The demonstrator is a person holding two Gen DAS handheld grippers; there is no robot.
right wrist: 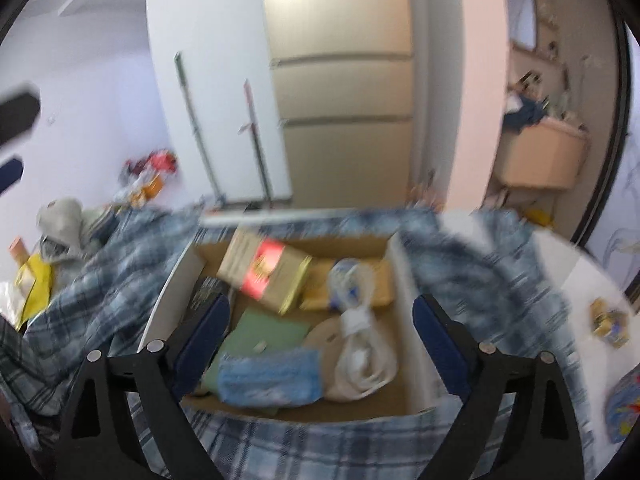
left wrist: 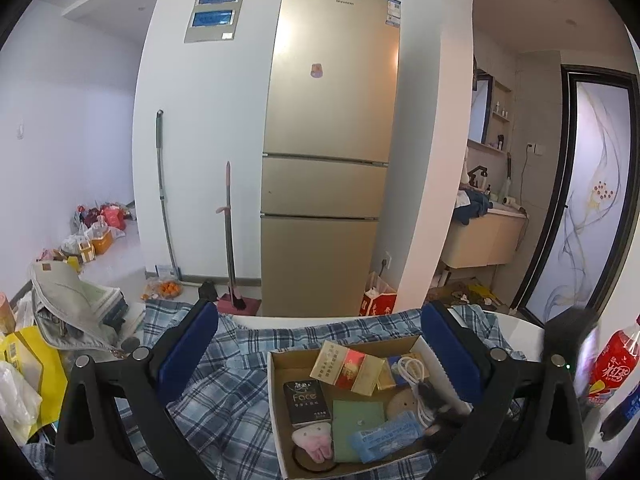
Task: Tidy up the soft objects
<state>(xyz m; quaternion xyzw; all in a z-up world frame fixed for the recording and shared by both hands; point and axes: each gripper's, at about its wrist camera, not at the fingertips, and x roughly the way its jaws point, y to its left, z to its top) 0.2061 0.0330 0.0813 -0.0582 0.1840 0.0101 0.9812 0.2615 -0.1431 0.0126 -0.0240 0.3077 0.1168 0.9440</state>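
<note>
A blue plaid shirt (left wrist: 224, 392) lies spread on the white table under an open cardboard box (left wrist: 276, 404). The box holds a pink plush item (left wrist: 314, 440), a blue tissue pack (left wrist: 384, 438), a green pouch (left wrist: 356, 420), a gold-red carton (left wrist: 348, 368) and a white cable (left wrist: 412, 368). My left gripper (left wrist: 320, 344) is open and empty above the box's far left part. My right gripper (right wrist: 320, 328) is open and empty over the box (right wrist: 404, 292); this view is blurred. The shirt (right wrist: 100, 280), tissue pack (right wrist: 268, 376) and cable (right wrist: 360, 360) show there too.
A gold fridge (left wrist: 328, 152) stands behind the table, with a mop (left wrist: 164, 184) and a broom (left wrist: 230, 232) against the wall. A grey bag (left wrist: 64, 304) and a yellow bag (left wrist: 32, 364) sit at left. A red drink bottle (left wrist: 612, 360) stands at right.
</note>
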